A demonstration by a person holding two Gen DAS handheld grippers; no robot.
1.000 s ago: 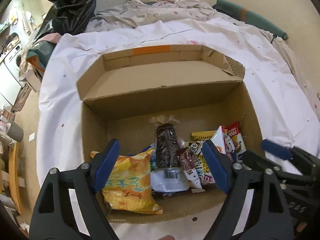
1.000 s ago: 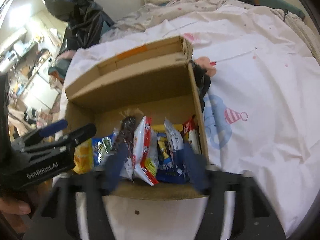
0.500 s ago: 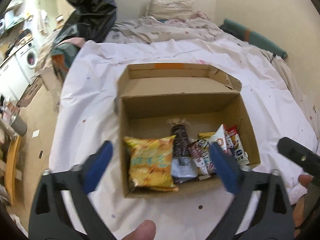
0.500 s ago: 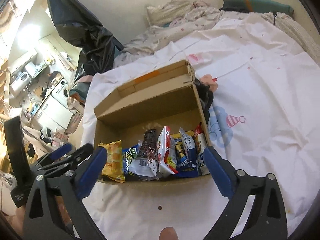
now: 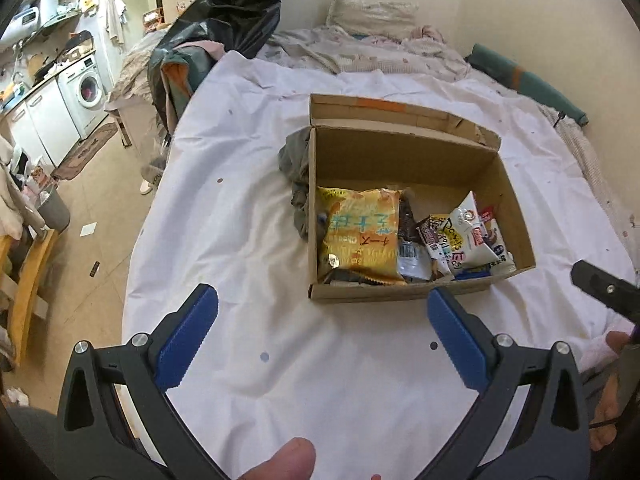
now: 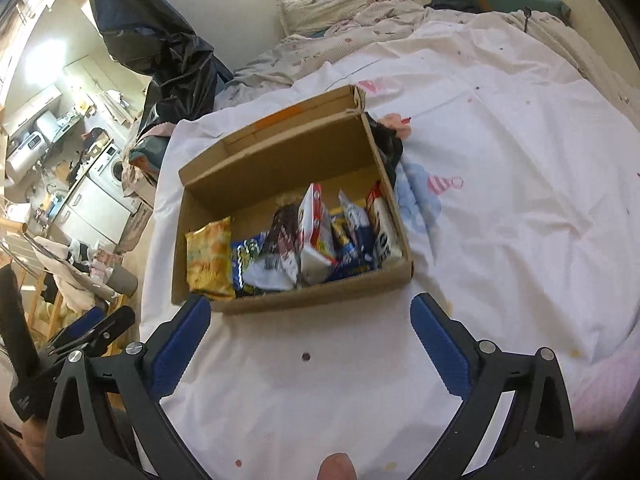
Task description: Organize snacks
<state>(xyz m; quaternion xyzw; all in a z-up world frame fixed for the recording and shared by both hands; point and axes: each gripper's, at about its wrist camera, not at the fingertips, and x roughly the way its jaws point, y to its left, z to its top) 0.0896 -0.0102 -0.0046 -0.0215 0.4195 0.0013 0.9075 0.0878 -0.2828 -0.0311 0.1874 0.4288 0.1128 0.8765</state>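
i hold my left gripper (image 5: 322, 328) spread empty and my right gripper (image 6: 310, 338) opening on nothing above the bed sheet (image 5: 240, 220), since the snacks (image 5: 360, 236) already stand along the cardboard box's (image 5: 400, 294) near wall.

Cardboard box (image 5: 404, 148): brown, orange tape strip on rear flap. Chip bag (image 5: 362, 236): yellow-orange, blue lettering. Adjacent snack packet (image 5: 466, 236): white with print. Bed sheet (image 5: 240, 216): white, sparse small dots; cartoon print in pink and blue. Garbage bag (image 5: 228, 4): black.
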